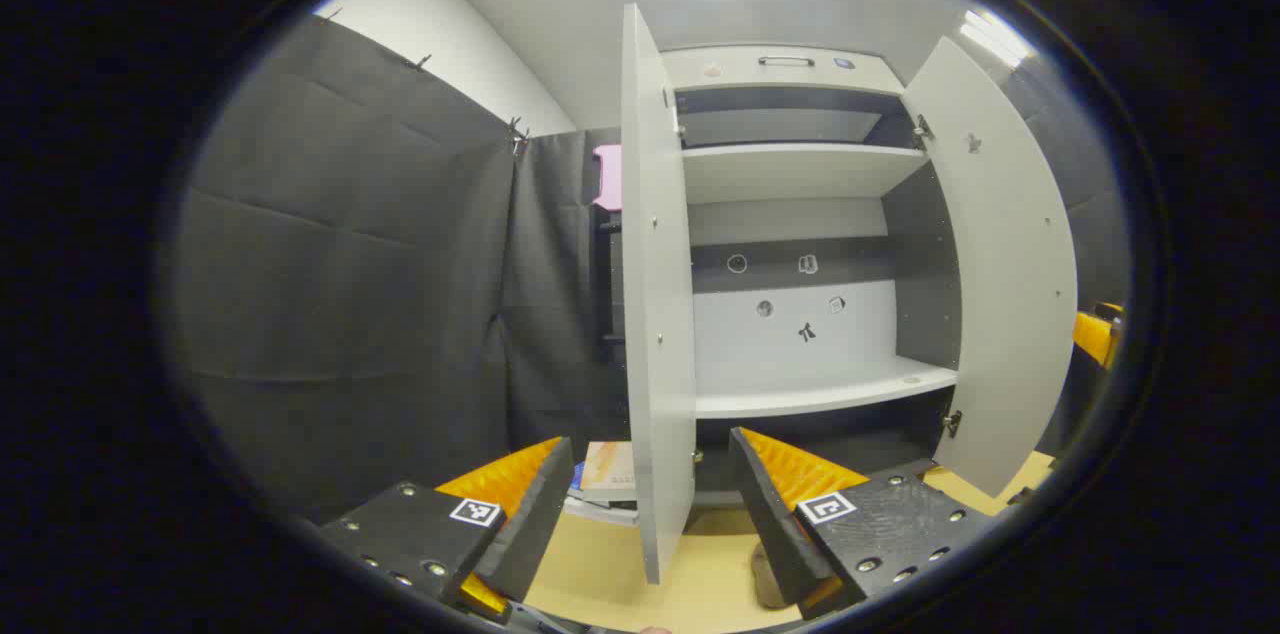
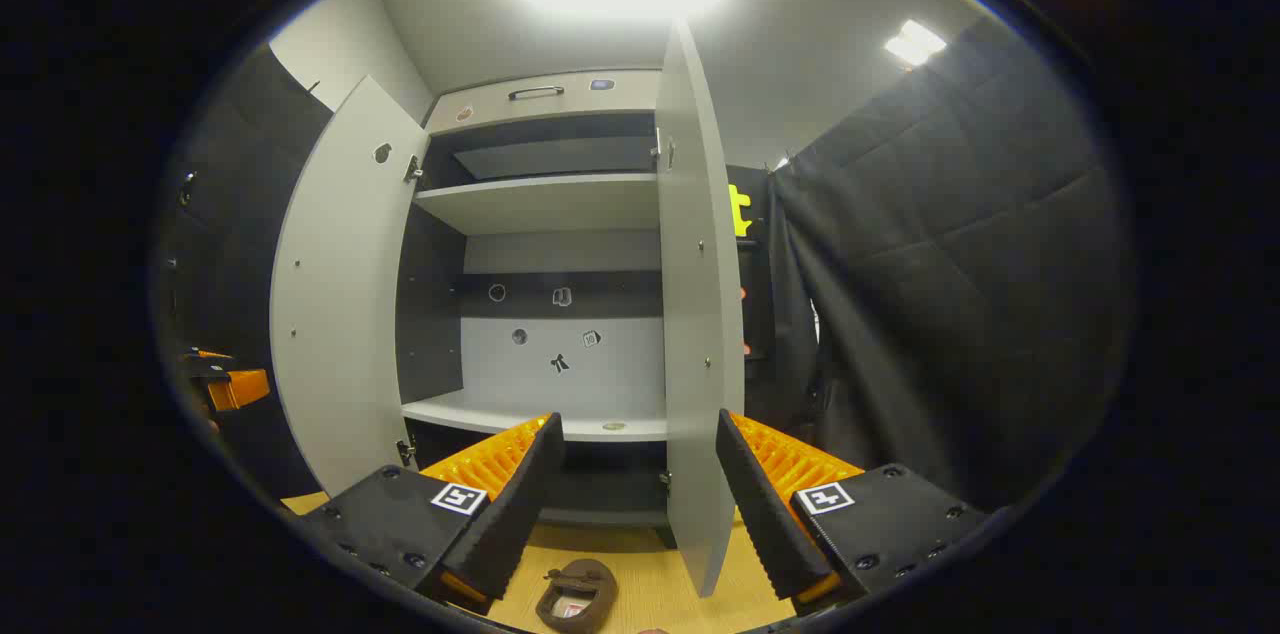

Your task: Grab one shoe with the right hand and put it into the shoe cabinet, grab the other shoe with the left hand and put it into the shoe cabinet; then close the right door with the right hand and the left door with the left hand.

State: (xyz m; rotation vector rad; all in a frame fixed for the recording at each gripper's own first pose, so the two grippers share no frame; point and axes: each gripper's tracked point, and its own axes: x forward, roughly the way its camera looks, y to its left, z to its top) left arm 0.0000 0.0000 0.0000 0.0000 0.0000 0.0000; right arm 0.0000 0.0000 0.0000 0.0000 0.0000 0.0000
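Grey-white shoe cabinet (image 1: pixel 800 244) fills centre frame in my left gripper view, both doors swung open. Left door (image 1: pixel 655 314) stands edge-on, running top to bottom through mid-frame; its lower edge sits in the gap between my left gripper (image 1: pixel 650 504) fingers, not touching either as far as I can see. Jaws wide apart, nothing held. Right door (image 1: pixel 1000 264) is at right of frame, well clear. Lower shelf (image 1: pixel 820 394) and upper shelf (image 1: pixel 790 169) both bare where visible.

Brown shoe (image 1: pixel 768 579) shows as a sliver at bottom centre-right, on the wood floor (image 1: pixel 600 574), tucked against the inner side of the right-hand finger (image 1: pixel 790 514). Mostly hidden, so I can't say whether they touch. Some stacked flat items (image 1: pixel 605 479) sit at lower centre behind the left door, too small to identify.

In my right gripper view the right gripper (image 2: pixel 635 504) is also spread open and empty. Right door (image 2: pixel 700 314) is edge-on through centre, bottom edge between the fingers, nearer the right-hand one. Shoe (image 2: pixel 578 594) lies at bottom centre on the floor, just below and beside the left-hand finger (image 2: pixel 500 514), apart from it I think. Other gripper's orange body (image 2: pixel 225 384) is at far left.
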